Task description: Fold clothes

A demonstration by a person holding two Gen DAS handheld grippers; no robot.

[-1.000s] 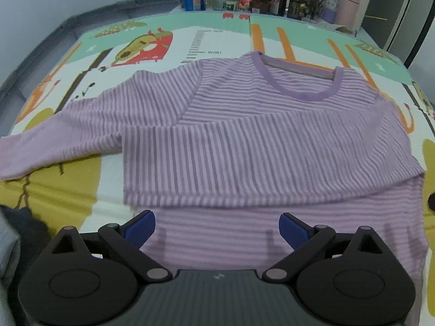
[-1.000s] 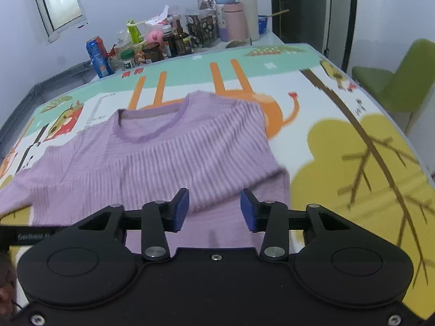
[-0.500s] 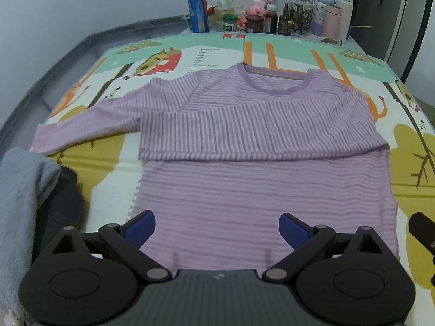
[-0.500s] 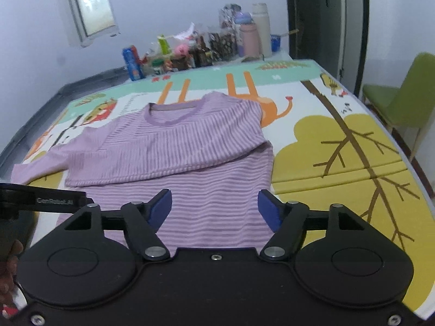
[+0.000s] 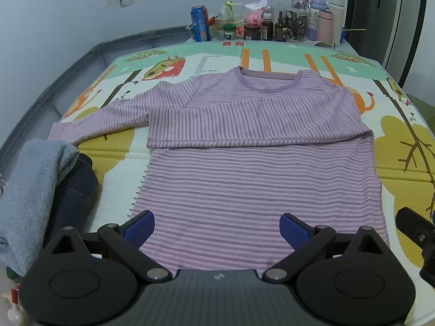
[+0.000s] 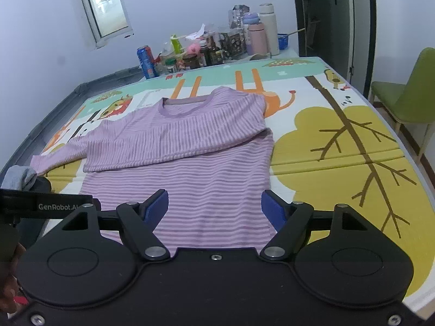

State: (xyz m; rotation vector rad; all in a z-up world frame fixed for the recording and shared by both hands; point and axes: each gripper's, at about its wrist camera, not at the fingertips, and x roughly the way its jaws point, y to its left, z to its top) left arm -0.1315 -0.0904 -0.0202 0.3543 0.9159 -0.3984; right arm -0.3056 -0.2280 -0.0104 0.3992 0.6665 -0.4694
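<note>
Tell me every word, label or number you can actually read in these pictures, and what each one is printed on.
"GenRobot.AI": white letters on the black bar of the left gripper, seen from the right wrist view.
Ruler numbers printed on the play mat: too small and upside down to read.
Blue can label: blurred, unreadable.
Jars and bottles labels: too small to read.
Purple striped shirt: no text.

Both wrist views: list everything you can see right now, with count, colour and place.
shirt: one, purple striped, flat mid-mat, one sleeve folded across chest, other out sideways
mat: one, multicoloured cartoon print, under shirt
clothes pile: grey over dark, count unclear, near-left mat edge
can: one, blue, far clutter
bottles and jars: many, mixed, beyond far edge
chair: one, green, right of mat
window: one, far wall
left gripper: open, black, blue pads, above hem
right gripper: open, black, blue pads, above hem
</note>
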